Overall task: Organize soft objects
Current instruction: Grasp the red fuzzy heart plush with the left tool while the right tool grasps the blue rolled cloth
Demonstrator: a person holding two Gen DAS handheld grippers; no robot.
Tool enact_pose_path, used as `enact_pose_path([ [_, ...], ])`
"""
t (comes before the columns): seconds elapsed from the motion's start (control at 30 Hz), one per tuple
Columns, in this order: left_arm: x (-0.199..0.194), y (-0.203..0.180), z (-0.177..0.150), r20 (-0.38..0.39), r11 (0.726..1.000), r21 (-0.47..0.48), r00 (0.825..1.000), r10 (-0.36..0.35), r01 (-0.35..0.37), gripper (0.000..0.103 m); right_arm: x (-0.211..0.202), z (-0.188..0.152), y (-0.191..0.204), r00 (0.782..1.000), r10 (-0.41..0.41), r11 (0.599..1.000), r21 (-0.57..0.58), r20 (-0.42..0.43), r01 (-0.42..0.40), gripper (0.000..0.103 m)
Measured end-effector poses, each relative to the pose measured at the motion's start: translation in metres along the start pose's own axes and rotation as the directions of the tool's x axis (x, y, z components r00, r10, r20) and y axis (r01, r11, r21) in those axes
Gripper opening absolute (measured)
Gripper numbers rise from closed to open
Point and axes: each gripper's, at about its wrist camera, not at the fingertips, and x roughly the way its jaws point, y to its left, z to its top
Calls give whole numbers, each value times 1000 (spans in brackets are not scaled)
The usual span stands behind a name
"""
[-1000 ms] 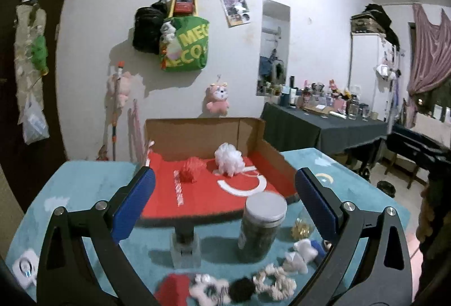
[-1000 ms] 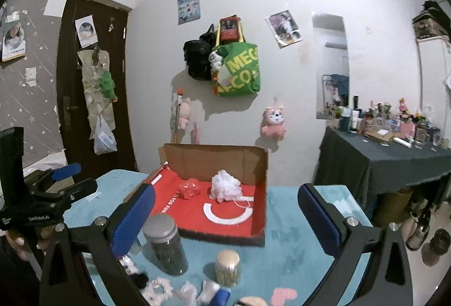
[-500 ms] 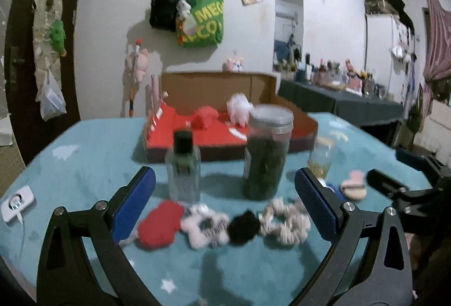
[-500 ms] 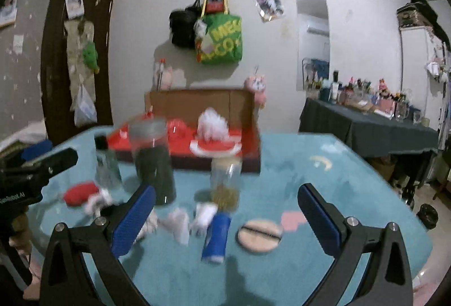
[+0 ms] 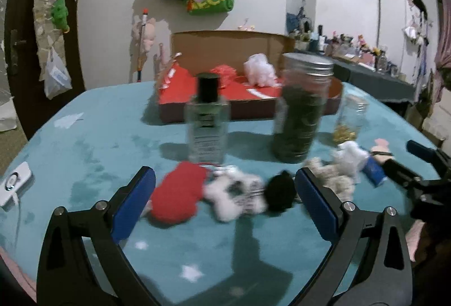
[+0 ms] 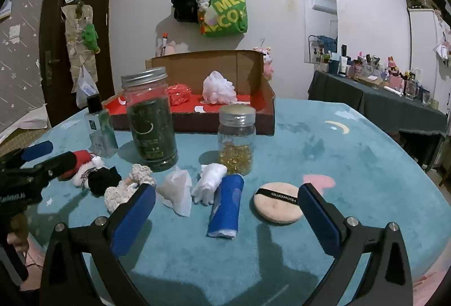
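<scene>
Soft items lie in a row on the teal table. In the left wrist view my open left gripper frames a red plush, a white patterned scrunchie and a black pom-pom. In the right wrist view my open right gripper hovers low over a blue rolled cloth, a white cloth, a tissue, a cream braided scrunchie and a powder puff. The cardboard box with red lining holds a white pouf and a red pouf.
A dark-filled jar, a small jar of gold capsules and a clear bottle with black cap stand between the soft items and the box. A white charger lies at the table's left edge.
Both grippers have dropped from high above the table to just over the row of soft items and moved closer. Both stay open and empty.
</scene>
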Motion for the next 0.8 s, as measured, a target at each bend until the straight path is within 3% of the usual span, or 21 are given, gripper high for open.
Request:
enact_pose_path([
  [0.17,8,27,2,-43,998,1,997,63,-63,101,10,-2,0,999,38,999,11,-38,-38,89],
  [0.4,26,48,4,-133,997,28,988,73,-70,100,24,-4,1,993,84,996,32,-88,-81,64],
  [0.5,36,50,2,-167,997,49,984,68,-60,100,31,-6,1,990,79,996,38,-116,-75,59],
  [0.57,43,51,0,-190,998,53,981,41,-31,84,37,-9,0,988,68,997,38,-138,-63,53],
  [0.6,45,51,-1,-203,998,54,979,30,-19,62,41,-10,-1,986,63,998,38,-153,-58,45],
  [0.63,50,52,-2,-228,999,50,974,12,-1,49,44,-12,-2,984,61,998,39,-164,-56,40],
  [0.7,55,53,-4,-260,998,36,965,-38,49,41,43,-14,0,988,31,1000,8,-149,-30,26],
  [0.8,51,51,-6,-241,998,53,970,-27,41,39,41,-15,-3,990,40,999,15,-139,-38,24],
])
